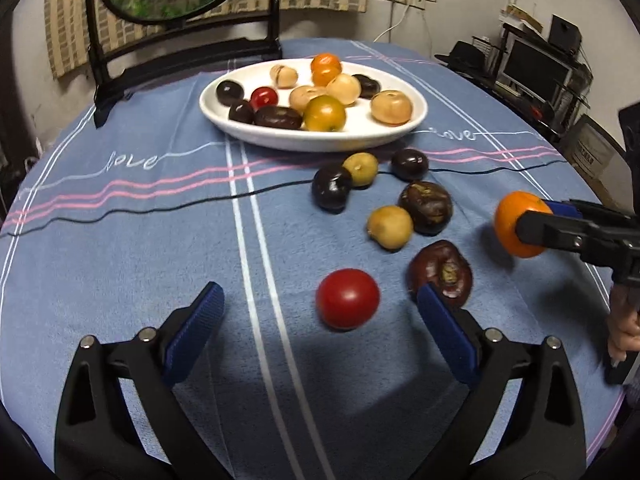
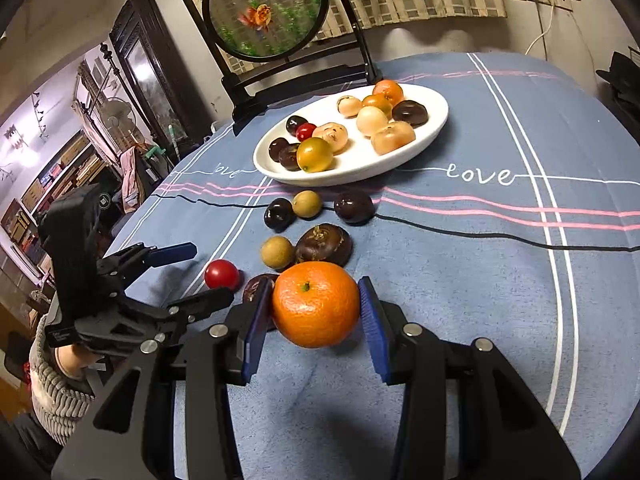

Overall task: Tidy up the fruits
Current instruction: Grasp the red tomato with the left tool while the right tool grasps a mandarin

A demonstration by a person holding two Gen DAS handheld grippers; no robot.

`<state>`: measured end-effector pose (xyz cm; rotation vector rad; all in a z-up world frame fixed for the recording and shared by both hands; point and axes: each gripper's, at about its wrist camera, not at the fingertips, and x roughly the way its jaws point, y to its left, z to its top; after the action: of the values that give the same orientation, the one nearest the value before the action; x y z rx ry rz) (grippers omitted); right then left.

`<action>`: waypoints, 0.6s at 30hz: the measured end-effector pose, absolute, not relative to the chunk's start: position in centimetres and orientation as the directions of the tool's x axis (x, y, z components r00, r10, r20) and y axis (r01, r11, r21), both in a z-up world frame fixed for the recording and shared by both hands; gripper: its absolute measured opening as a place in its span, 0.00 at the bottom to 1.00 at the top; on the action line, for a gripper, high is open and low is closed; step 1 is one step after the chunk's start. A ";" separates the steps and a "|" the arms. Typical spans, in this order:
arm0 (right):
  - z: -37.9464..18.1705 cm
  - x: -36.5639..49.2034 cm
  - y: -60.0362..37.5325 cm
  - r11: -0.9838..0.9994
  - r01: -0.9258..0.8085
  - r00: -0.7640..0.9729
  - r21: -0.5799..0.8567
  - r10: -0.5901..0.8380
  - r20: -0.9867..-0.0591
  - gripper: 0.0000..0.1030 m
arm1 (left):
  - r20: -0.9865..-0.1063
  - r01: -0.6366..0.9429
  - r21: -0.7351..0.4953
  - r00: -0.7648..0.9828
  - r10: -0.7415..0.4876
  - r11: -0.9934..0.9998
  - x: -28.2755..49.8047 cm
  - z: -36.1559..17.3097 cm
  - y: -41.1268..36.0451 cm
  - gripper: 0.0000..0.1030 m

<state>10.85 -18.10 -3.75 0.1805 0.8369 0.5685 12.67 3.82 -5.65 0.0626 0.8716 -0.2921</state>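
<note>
**Orange lifted in the right gripper, red fruit between the left gripper's open fingers**

The right gripper (image 2: 316, 312) is clamped on an orange (image 2: 316, 309) — a round, bright fruit with pebbled skin and a small green stem dimple facing the camera. Both blue pads press its sides, and it hangs clear of the blue tablecloth (image 2: 500, 300), with its shadow on the cloth below. In the left wrist view the same orange (image 1: 516, 222) shows at the far right, pinched at the tip of the black fingers.

The left gripper (image 1: 320, 312) stands wide, with nothing gripped. A glossy red tomato-like fruit (image 1: 347, 298) lies on the cloth between its blue pads, nearer the right-hand one and touching neither. Just beside that pad's tip sits a dark maroon fruit (image 1: 440, 272) with a dry, brownish calyx.

Further back on the cloth lie five more loose pieces — two dull yellow-green round fruits (image 1: 390, 227), two shiny near-black ones (image 1: 331, 188) and a wrinkled dark brown one (image 1: 426, 207).

Behind them a white oval plate (image 1: 360, 138) holds a mix: pale beige fruits, dark glossy ones, a small red one, a yellow-orange one at the front and two small oranges at the rear edge. A round goldfish screen (image 2: 264, 8) in a black stand rises at the table's far side.

A hand (image 2: 70, 356) in a ribbed grey sleeve holds the left gripper's handle.
</note>
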 end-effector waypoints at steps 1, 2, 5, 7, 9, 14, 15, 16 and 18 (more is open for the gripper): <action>-3.8 10.9 -18.1 0.837 -0.403 0.531 0.369 0.542 -0.651 0.43 | -0.763 0.279 -0.070 0.603 -0.232 0.958 12.7 -5.7 3.9 0.83; -3.8 10.8 -18.1 0.838 -0.402 0.531 0.369 0.542 -0.652 0.43 | -0.766 0.283 -0.075 0.598 -0.236 0.956 12.8 -5.8 3.8 0.78; -3.8 10.8 -18.1 0.838 -0.401 0.529 0.371 0.542 -0.652 0.43 | -0.779 0.296 -0.079 0.578 -0.244 0.952 12.9 -6.2 3.5 0.57; -3.9 10.8 -18.1 0.838 -0.400 0.528 0.372 0.542 -0.653 0.43 | -0.778 0.305 -0.063 0.581 -0.238 0.950 12.9 -6.3 3.1 0.57; -3.9 10.8 -18.1 0.837 -0.401 0.527 0.371 0.543 -0.654 0.43 | -0.778 0.310 -0.044 0.585 -0.227 0.950 13.0 -6.3 2.7 0.57; -3.9 10.7 -18.0 0.842 -0.397 0.529 0.366 0.536 -0.658 0.43 | -0.776 0.318 -0.037 0.588 -0.228 0.947 12.8 -6.2 2.6 0.45; -4.0 10.8 -18.1 0.843 -0.394 0.529 0.367 0.535 -0.659 0.43 | -0.775 0.323 -0.042 0.586 -0.235 0.945 12.8 -6.1 2.6 0.34; -4.0 10.8 -18.1 0.844 -0.391 0.530 0.367 0.533 -0.660 0.43 | -0.773 0.335 -0.057 0.582 -0.254 0.941 12.7 -6.0 2.5 0.31; -4.0 10.8 -18.2 0.845 -0.389 0.532 0.366 0.531 -0.660 0.43 | -0.770 0.346 -0.055 0.582 -0.261 0.936 12.4 -5.9 2.3 0.31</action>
<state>10.81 -18.19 -3.97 0.1830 0.8474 0.5518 12.40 2.32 -5.89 0.1048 0.8810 -0.3554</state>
